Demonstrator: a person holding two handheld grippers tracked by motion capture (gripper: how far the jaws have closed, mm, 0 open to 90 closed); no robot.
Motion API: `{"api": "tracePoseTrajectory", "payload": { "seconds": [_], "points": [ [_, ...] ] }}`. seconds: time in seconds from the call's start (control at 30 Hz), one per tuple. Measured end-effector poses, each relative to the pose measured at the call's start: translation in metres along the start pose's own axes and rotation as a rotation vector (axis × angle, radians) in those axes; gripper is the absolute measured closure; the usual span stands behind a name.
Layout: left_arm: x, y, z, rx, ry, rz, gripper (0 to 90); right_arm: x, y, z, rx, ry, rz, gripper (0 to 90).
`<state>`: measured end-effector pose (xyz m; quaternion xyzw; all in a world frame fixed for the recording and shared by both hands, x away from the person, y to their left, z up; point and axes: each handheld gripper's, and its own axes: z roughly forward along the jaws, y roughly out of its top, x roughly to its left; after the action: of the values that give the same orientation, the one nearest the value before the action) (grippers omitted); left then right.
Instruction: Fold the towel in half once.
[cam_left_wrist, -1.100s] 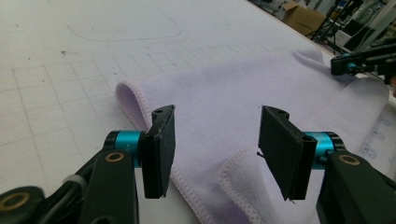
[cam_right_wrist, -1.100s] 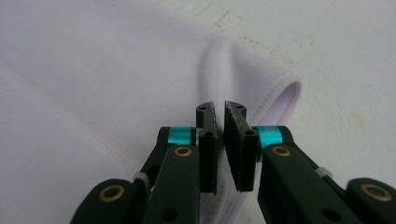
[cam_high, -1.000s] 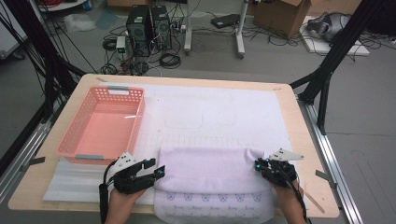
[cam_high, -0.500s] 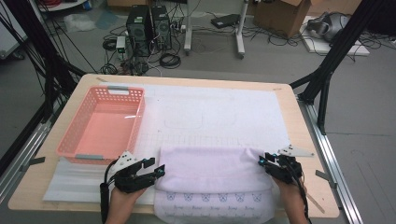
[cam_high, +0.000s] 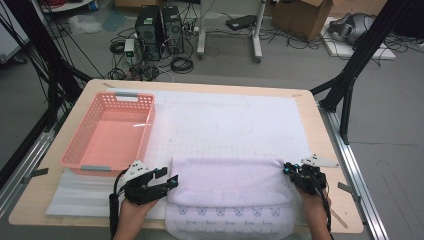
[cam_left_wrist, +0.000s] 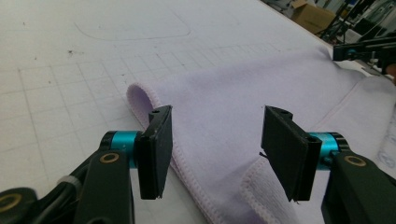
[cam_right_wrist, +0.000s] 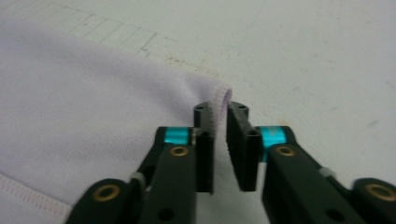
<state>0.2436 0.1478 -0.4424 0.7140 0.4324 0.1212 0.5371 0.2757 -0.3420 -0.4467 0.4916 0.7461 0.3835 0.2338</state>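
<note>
Lilac towel (cam_high: 227, 182), salmon-pink basket (cam_high: 80, 159)

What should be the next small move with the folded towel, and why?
Probably close the left gripper on its corner of the towel. Its jaws stand open around the folded edge, while the right gripper, whose jaws have just been closing, already has the far corner's edge between them.

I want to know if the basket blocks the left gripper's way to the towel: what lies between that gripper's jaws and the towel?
Nothing: in the left gripper view the left gripper stands open astride the folded towel edge.
</note>
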Motion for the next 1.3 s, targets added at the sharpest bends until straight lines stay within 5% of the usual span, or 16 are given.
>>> {"api": "tracePoseTrajectory", "payload": {
  "seconds": [0.17, 0.23, 0.47, 0.57, 0.63, 0.8, 0.93, 1.03, 1.13, 1.3],
  "points": [
    [0.005, 0.009, 0.010, 0.030, 0.017, 0.004, 42.8, -0.006, 0.001, -0.014, -0.041, 0.028, 0.062, 65.0],
    [0.008, 0.013, 0.018, 0.079, 0.051, -0.003, 42.2, -0.004, 0.001, -0.016, -0.027, 0.065, 0.066, 59.3],
    [0.013, 0.023, 0.045, 0.181, 0.116, -0.004, 40.2, 0.010, -0.002, -0.016, 0.033, 0.111, 0.009, 53.8],
    [0.010, 0.023, 0.058, 0.227, 0.146, 0.024, 38.8, 0.015, -0.003, -0.014, 0.056, 0.096, -0.014, 50.5],
    [0.007, 0.022, 0.061, 0.222, 0.160, 0.067, 37.0, 0.016, -0.004, -0.009, 0.121, 0.076, -0.031, 51.7],
    [-0.004, 0.017, 0.065, 0.224, 0.208, 0.170, 36.4, 0.020, -0.003, -0.007, 0.132, 0.081, -0.054, 60.6],
    [-0.006, 0.018, 0.066, 0.231, 0.156, 0.179, 58.4, 0.018, 0.000, -0.006, 0.155, 0.143, -0.058, 79.8],
    [-0.011, 0.018, 0.068, 0.230, 0.122, 0.177, 83.8, 0.019, 0.001, -0.005, 0.159, 0.149, -0.054, 82.7],
    [-0.004, 0.020, 0.067, 0.236, 0.097, 0.100, 85.0, 0.014, -0.002, -0.005, 0.136, 0.179, -0.025, 84.1],
    [0.001, 0.029, 0.071, 0.193, 0.111, 0.081, 85.6, 0.011, 0.003, -0.003, 0.093, 0.148, -0.049, 85.4]
  ]
}}
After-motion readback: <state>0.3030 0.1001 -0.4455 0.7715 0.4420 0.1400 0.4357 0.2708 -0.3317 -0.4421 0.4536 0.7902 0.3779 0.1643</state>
